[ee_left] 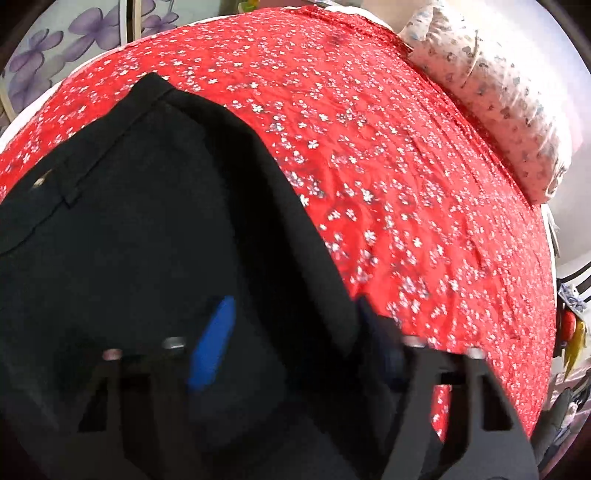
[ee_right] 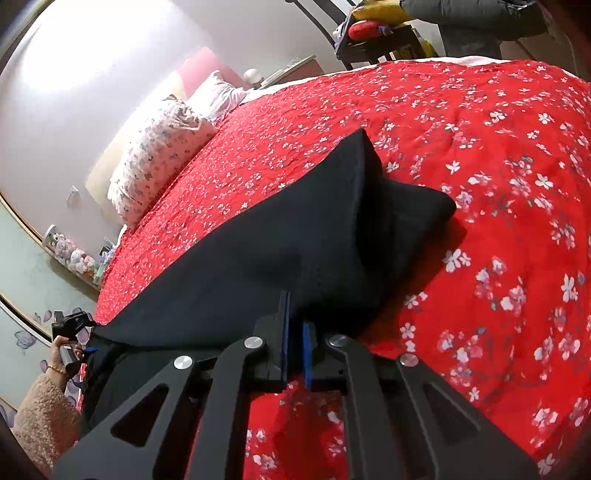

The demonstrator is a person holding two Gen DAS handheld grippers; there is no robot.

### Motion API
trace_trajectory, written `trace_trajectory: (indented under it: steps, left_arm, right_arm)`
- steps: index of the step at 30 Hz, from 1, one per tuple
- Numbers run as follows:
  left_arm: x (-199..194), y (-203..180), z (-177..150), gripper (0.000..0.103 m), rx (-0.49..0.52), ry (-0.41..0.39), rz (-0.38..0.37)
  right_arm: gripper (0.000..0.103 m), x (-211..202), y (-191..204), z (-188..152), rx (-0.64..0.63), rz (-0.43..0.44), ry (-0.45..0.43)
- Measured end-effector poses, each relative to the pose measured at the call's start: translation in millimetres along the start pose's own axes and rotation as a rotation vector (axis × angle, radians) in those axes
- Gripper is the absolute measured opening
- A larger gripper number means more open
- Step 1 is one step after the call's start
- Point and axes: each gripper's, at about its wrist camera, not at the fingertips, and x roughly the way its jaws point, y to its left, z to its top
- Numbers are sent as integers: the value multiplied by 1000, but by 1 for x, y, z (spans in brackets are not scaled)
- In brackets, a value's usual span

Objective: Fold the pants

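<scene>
Black pants [ee_left: 147, 221] lie on a red flowered bedspread [ee_left: 406, 184]. In the left wrist view the waistband end with a belt loop fills the left half. My left gripper [ee_left: 295, 332] hovers over the pants' edge with its blue-padded fingers [ee_left: 214, 343] wide apart and nothing between them. In the right wrist view the pants [ee_right: 277, 240] stretch away with the leg ends bunched up at the far end. My right gripper [ee_right: 295, 332] is shut on the near edge of the pants and lifts it off the bedspread [ee_right: 498, 221].
A flowered pillow [ee_left: 491, 96] lies at the head of the bed; it also shows in the right wrist view [ee_right: 162, 162]. A chair with clutter [ee_right: 380, 33] stands beyond the bed. The left hand and gripper [ee_right: 70, 332] show at the far left.
</scene>
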Motion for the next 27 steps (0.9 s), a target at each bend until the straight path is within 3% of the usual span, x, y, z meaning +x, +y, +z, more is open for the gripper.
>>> trace_trajectory:
  steps: [1,2,5,11,18,22,27]
  left_arm:
    - [1,0,1,29,5,0,-26]
    - [2,3,0,6,-4,6,-98]
    - [-8,11,-3,6,-61,-40,-151]
    - [-68,21,-25,6,15,-186,-185]
    - [-152,62,-68,6,70,-287,-247]
    - [-196,94,-112,6,75,-347,-278]
    - [-236,149,-187,7,53,-484,-283]
  right_arm:
    - [6,0,1,0,-1,-1,0]
    - [6,1,1,0,-2,-2,0]
    - [6,1,2,0,-6,-2,-3]
    - [6,-2,6,-1,-23,-10,-16]
    - [6,-6,6,-1,-21,-9,-34]
    - [6,-11,6,-3,-29,-7,-52]
    - [6,-18,8,-5,-30,-28,-55]
